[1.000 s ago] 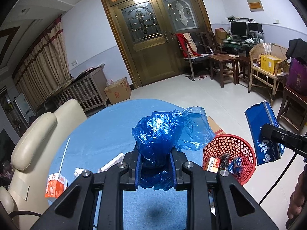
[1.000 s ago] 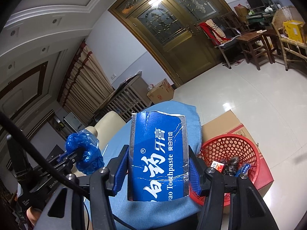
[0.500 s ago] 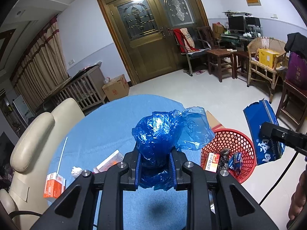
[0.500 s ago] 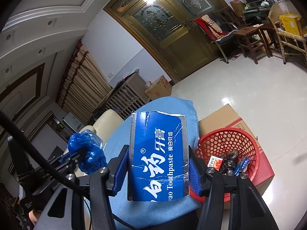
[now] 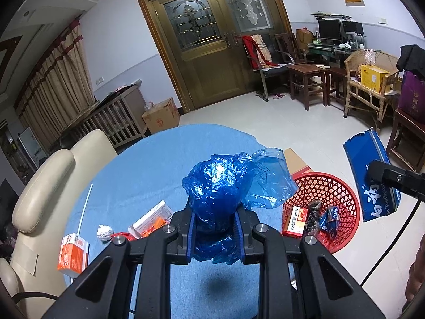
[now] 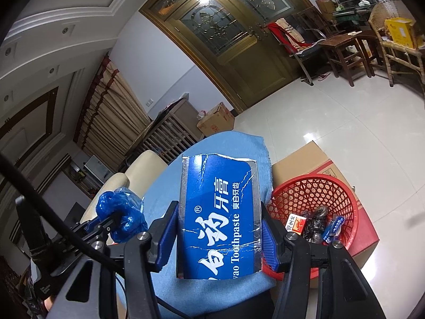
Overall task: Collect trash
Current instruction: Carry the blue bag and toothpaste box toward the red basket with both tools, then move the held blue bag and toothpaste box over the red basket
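Round table under a light-blue cloth (image 5: 138, 175), with a red plastic mesh basket (image 5: 342, 186) on the floor beside it. Right gripper (image 6: 217, 236) is clamped on a torn blue toothpaste carton (image 6: 217, 212); left gripper (image 5: 215, 228) is squeezing a crumpled blue plastic bag (image 5: 220, 186), both held above the table.

R gripper (image 6: 216, 228) clamped on torn blue toothpaste box (image 6: 217, 220), above blue tablecloth (image 6: 233, 143); red basket (image 6: 313, 199) at right w/ trash.

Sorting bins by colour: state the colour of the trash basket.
Red basket, open lattice weave; clearest in the left wrist view.
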